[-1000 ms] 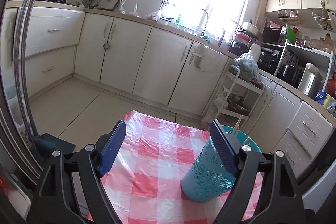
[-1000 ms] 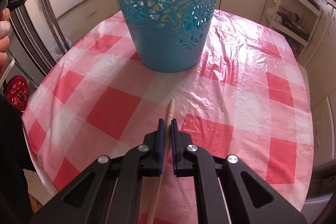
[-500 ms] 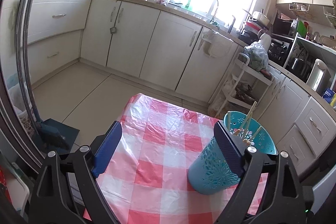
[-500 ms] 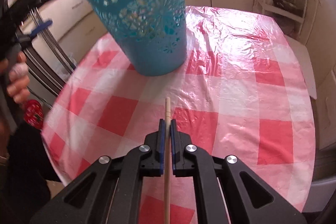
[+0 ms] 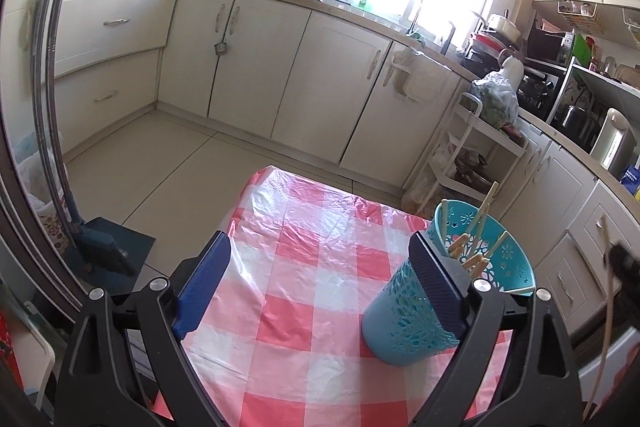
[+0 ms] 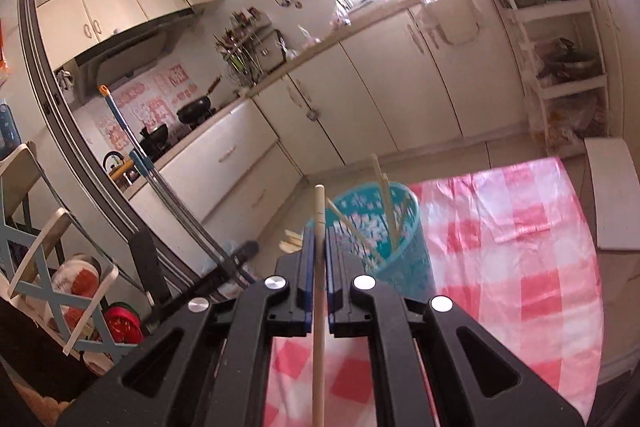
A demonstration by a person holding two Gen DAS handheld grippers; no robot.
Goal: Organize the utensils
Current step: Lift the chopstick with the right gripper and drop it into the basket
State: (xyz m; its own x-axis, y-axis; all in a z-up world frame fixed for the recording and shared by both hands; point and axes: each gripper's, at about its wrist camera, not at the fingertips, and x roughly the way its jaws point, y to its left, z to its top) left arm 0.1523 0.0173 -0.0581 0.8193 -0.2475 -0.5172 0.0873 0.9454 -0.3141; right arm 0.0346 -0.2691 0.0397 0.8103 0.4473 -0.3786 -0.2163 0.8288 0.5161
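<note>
Left wrist view: the left gripper [image 5: 320, 283] hangs released, jaws wide apart, over the checked table [image 5: 304, 307]. The teal holder [image 5: 404, 315] stands on the table, partly behind the right finger, with several chopsticks [image 5: 476, 227] in it.

Right wrist view: the right gripper [image 6: 318, 251] is clenched on one chopstick [image 6: 319, 267], whose tip rises just beside the holder's [image 6: 396, 259] rim.

Left gripper [image 5: 320, 291] fingers spread wide, nothing between them, angled downward. Right gripper [image 6: 318, 247] fingers pinched together, raised high, pointing forward, slightly tilted; blurred at edge of left view.
</note>
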